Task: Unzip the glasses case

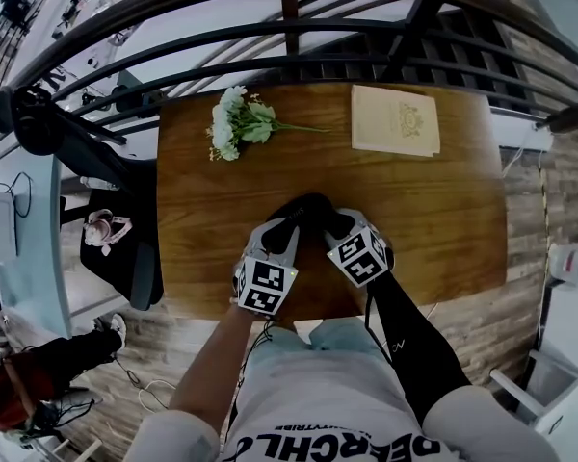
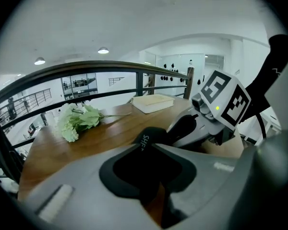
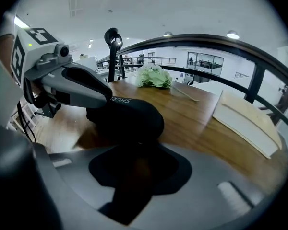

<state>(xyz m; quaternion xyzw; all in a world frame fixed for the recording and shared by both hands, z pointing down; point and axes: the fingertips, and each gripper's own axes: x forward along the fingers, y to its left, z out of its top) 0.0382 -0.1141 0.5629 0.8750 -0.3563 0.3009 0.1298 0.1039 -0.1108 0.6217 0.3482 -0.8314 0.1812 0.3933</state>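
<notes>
Glasses case (image 1: 305, 212) near front middle of bench (image 1: 443, 219), black and looking shut. No open zip gap seen, so likely just the start, with all the unzipping left to do. Left claw (image 1: 289, 223) narrow, pinching one end of case. Right claw (image 1: 329, 221) narrow too, closed on other end, maybe on zip tab. Zip and tab too dark to make out. Case mostly hidden under both claws.

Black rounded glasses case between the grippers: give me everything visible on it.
The black rounded glasses case looks matte and soft-shelled, with white lettering on one side. It lies on the brown wooden table near the front edge. The left gripper is clamped on one end; the right gripper meets the other. No zip opening shows.
</notes>
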